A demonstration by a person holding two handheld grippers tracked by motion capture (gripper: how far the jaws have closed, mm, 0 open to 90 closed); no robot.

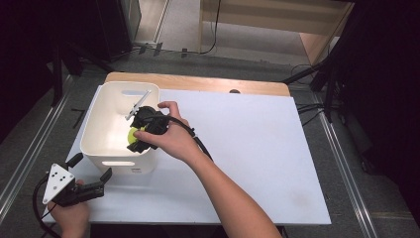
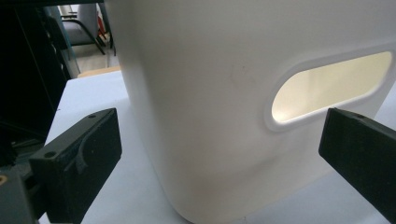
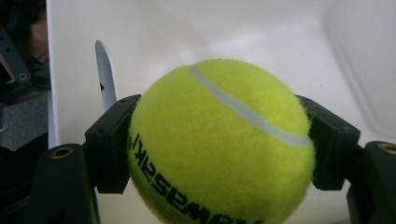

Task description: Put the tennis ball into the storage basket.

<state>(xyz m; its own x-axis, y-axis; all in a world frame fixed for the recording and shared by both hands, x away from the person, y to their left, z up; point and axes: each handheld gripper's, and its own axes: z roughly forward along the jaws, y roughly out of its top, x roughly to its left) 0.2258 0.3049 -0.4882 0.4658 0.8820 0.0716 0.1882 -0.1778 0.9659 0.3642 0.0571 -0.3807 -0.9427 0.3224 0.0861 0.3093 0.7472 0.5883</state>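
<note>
While the left gripper (image 1: 91, 174) sits wide open and empty at the table's (image 1: 257, 148) near left corner, its jaws just short of the white bin (image 1: 94, 124) and its handle slot (image 2: 327, 86), the right gripper (image 1: 138, 136) is clamped on a yellow tennis ball (image 3: 219, 144), hanging inside that bin over the near wall.

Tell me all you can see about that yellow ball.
The tennis ball is bright yellow-green and fuzzy like felt, with a pale curved seam and black lettering partly visible. It is clamped on both sides between the black jaws of the right gripper, held inside the white bin. From the high view, little of it peeks out beneath the hand.
</note>
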